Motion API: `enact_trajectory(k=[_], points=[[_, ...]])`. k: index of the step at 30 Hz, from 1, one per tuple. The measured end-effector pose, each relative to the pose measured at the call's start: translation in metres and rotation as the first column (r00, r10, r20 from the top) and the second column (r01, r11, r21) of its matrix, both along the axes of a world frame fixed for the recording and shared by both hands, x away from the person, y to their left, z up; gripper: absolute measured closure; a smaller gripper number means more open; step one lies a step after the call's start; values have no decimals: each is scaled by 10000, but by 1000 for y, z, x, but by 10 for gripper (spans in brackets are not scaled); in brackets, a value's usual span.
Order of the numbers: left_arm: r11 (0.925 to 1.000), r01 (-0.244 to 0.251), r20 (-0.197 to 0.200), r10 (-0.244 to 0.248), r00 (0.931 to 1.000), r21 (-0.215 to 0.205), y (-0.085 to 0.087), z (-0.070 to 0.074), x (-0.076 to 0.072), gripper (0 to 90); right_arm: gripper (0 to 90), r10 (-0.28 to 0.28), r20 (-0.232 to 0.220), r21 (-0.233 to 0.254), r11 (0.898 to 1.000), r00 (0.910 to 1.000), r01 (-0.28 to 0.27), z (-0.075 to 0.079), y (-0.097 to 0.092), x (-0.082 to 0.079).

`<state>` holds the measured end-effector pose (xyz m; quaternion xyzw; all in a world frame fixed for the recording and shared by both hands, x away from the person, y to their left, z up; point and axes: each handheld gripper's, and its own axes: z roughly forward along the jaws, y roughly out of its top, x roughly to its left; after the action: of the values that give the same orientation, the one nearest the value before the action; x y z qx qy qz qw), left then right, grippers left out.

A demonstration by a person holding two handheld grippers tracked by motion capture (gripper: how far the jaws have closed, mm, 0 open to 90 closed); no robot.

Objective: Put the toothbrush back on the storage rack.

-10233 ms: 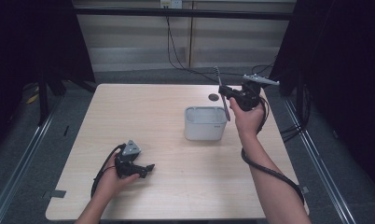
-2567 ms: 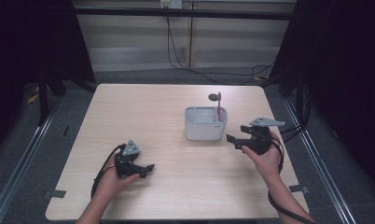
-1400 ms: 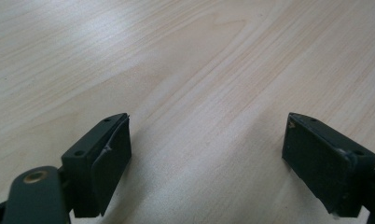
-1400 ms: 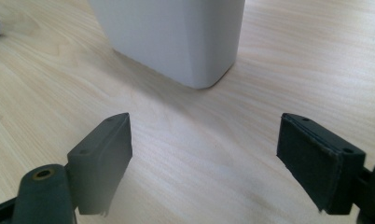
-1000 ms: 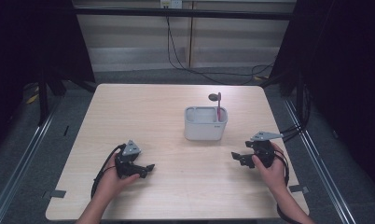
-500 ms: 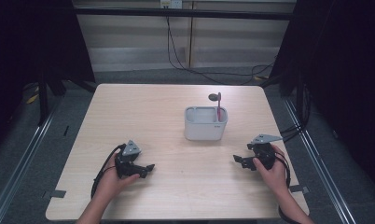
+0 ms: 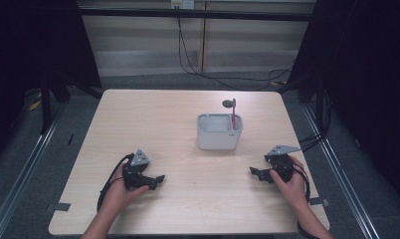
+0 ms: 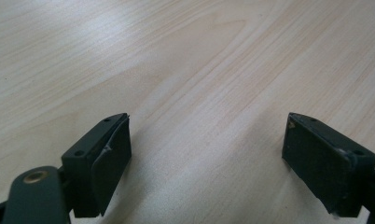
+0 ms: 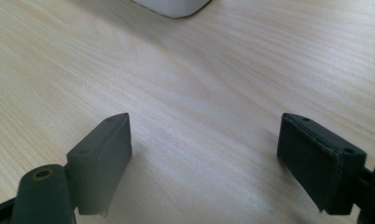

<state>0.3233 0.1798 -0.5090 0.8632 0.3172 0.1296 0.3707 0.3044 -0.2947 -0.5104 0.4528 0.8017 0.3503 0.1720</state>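
A white rectangular holder (image 7: 219, 131) stands a little right of the table's middle, with a pink-handled utensil (image 7: 233, 117) upright in its right end, dark head on top. My left gripper (image 7: 157, 179) rests low on the table at the front left, open, bare wood between its jaws (image 8: 206, 154). My right gripper (image 7: 254, 174) lies at the front right, jaws pointing left, open over bare wood (image 9: 204, 154). A corner of the holder (image 9: 172, 5) shows at the top of the right gripper view.
The wooden table (image 7: 153, 124) is bare around the holder. Cables trail from both grippers toward the front edge. Dark floor, metal rails and black curtains surround the table on all sides.
My right gripper has left the pink utensil standing in the holder, come back toward the front right and sunk to the table. The left gripper has stayed where it was.
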Motion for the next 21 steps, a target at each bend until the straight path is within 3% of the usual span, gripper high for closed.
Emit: enact_trajectory(k=[3,21], points=[[10000,-12,-9,12,10000,-3,0,0,0,153,169,84,124,-202,9998,9999,-82,-1,2,0],[10000,-35,-33,35,10000,-34,0,0,0,153,140,-34,134,-141,9999,9999,36,-2,1,1]])
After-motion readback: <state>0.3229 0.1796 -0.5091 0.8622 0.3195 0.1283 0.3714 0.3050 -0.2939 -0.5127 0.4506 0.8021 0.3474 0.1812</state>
